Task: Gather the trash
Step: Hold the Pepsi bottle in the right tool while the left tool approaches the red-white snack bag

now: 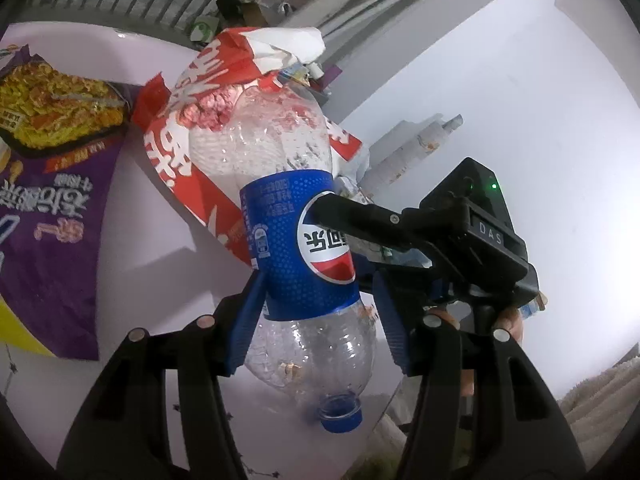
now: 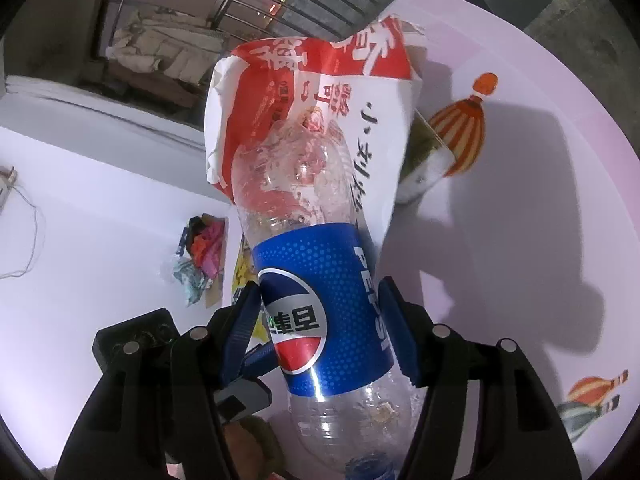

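A clear Pepsi bottle with a blue label and a blue cap is held above the pale table, cap end toward both cameras. My left gripper is shut on it, its blue pads against the label's lower edge on both sides. My right gripper is shut on the same bottle, its pads pressing the label. One right finger crosses the logo; a left finger touches the bottle's left side. A crumpled red-and-white snack bag wraps the bottle's far end.
A purple noodle packet lies at the left. White rolls lie farther back. A heap of coloured wrappers and a yellow wrapper sit left of the bottle. A cord trails at far left. The tablecloth carries balloon prints.
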The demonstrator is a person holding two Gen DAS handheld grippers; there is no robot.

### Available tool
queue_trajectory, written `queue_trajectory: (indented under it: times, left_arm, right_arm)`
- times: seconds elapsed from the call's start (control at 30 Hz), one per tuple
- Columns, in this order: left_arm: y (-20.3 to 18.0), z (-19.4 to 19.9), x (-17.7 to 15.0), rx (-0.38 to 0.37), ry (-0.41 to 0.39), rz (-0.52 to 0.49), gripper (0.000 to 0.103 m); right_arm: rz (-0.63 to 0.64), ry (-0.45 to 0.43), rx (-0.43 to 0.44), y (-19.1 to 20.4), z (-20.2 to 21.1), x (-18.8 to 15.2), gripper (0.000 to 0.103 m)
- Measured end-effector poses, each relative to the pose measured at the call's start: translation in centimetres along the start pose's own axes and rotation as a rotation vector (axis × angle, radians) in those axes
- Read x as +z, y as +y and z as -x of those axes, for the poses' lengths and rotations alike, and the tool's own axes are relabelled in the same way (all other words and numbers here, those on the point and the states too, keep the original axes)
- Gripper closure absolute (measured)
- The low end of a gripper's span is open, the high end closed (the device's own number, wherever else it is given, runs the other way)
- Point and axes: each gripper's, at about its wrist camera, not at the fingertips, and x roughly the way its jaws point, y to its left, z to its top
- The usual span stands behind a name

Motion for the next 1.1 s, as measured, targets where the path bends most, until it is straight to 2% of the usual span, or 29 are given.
queue_trajectory:
  times: [0.2,0.4,0.5,0.57,0.6,0.67,0.77,0.8,0.93,1.1]
  left_arm:
    - [-1.2,-1.2,-0.9,-0.022,0.034,-0.009,0.054]
    - [-3.4,-2.1,-2.6,-0.083,0.077,-0.027,0.054]
    - [-4.4,-2.8,-3.3,-0.106,0.104,-0.039,0.054]
    - [-5.0,-3.2,-3.6,-0.092,0.119,-0.063,0.054]
    - [-5.3,-3.3,-3.4,-0.069,0.112,-0.078,0.054]
    - [-5.7,-2.3,-2.9,0.014,0.042,-0.121,0.054]
    - [-5.6,-0.9,-1.2,0.115,-0.043,-0.122,0.054]
    - [-5.3,-0.6,-0.2,0.199,-0.077,-0.125,0.054]
    - [-2.8,-0.6,2.9,0.448,-0.135,-0.110,0.054]
    - [0.2,-1.7,5.3,0.554,-0.157,-0.075,0.054]
  right_arm:
    - [-0.011,0.004,-0.008,-0.8,1.7,-1.2,0.043]
    - [-0.017,-0.004,-0.027,-1.4,4.7,-2.8,0.044]
    - [-0.014,-0.011,-0.061,-1.4,5.6,-3.5,0.044]
    - [-0.011,-0.019,-0.107,-2.0,6.2,-4.1,0.044]
    - [-0.016,-0.029,-0.122,-2.4,6.5,-4.3,0.044]
    - [-0.024,-0.042,-0.154,-2.9,6.9,-4.5,0.044]
    - [-0.002,-0.056,-0.201,-3.3,7.4,-4.5,0.045]
    - [0.001,-0.057,-0.208,-3.3,7.5,-4.4,0.045]
    - [0.015,-0.067,-0.244,-3.8,7.7,-4.0,0.045]
    - [0.048,-0.089,-0.296,-3.7,8.3,-3.9,0.045]
